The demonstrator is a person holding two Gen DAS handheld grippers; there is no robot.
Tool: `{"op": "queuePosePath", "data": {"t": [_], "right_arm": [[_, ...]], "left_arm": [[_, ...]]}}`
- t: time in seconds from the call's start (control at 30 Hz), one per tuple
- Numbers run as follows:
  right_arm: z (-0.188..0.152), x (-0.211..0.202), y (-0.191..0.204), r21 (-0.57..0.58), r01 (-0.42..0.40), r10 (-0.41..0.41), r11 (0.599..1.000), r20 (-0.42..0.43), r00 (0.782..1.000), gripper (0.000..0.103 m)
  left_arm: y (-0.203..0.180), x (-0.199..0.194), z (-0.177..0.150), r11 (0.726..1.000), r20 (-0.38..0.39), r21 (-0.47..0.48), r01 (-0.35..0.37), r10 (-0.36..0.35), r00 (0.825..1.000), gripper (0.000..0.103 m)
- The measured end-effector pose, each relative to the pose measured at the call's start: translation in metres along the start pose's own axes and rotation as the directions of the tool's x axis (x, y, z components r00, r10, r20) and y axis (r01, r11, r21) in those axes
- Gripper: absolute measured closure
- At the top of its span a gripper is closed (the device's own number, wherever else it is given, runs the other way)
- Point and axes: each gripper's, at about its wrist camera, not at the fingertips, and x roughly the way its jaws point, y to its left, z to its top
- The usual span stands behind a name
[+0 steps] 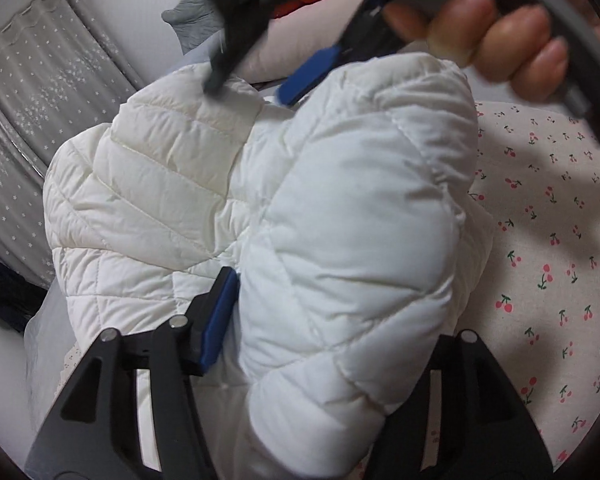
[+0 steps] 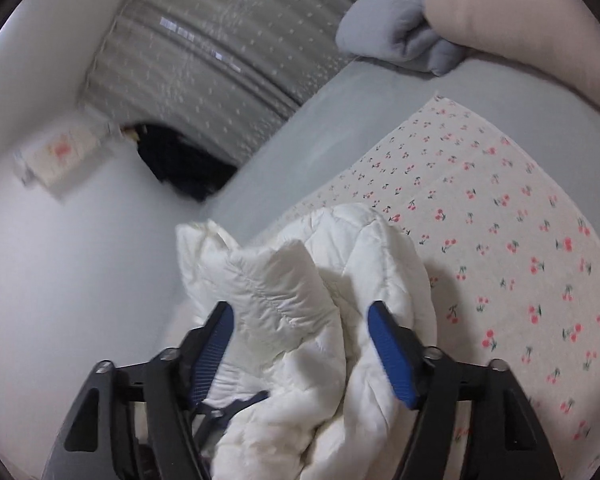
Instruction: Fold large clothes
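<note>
Two grippers at white puffy jacket (image 1: 300,208): left gripper (image 1: 324,320) and right gripper (image 2: 300,344) straddle bulges, grasp uncertain. Slippery padding may spring loose, undoing fold.

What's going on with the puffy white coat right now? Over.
Left gripper and right gripper both open around folds of the white jacket. Jacket bunched on cherry-print sheet. Nothing in the way.

Cherry-print sheet (image 2: 500,216) spread over the grey bed (image 2: 320,128) in front of me. Grey starred curtain (image 1: 32,92) behind, pink pillow (image 2: 520,28) beside a grey cloth (image 2: 396,36).
</note>
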Motion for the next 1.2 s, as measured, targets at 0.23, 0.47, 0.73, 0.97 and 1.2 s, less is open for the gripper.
{"op": "queuePosePath", "data": {"t": [0.23, 0.47, 0.73, 0.97, 1.2], "right_arm": [[-0.044, 0.024, -0.009, -0.155, 0.212, -0.227, 0.965, -0.085, 0.970, 0.081], [-0.054, 0.020, -0.019, -0.175, 0.197, -0.213, 0.965, -0.082, 0.973, 0.081], [-0.058, 0.004, 0.002, -0.230, 0.240, -0.263, 0.943, -0.072, 0.962, 0.071], [-0.045, -0.041, 0.047, -0.297, 0.376, -0.377, 0.878, 0.054, 0.925, 0.066], [-0.041, -0.026, 0.109, -0.254, 0.339, -0.334, 0.906, 0.064, 0.941, 0.066]], "left_arm": [[0.009, -0.043, -0.003, 0.991, 0.002, -0.002, 0.137, -0.137, 0.991, 0.043], [0.073, -0.099, 0.009, 0.923, 0.147, -0.180, 0.341, -0.317, 0.937, 0.036], [0.124, -0.026, 0.027, 0.869, 0.094, -0.465, 0.166, -0.138, 0.986, 0.059], [0.140, 0.018, 0.029, 0.778, 0.071, -0.619, 0.107, -0.080, 0.994, 0.079], [0.134, 0.029, 0.024, 0.745, -0.033, -0.667, 0.025, -0.063, 0.997, 0.079]]}}
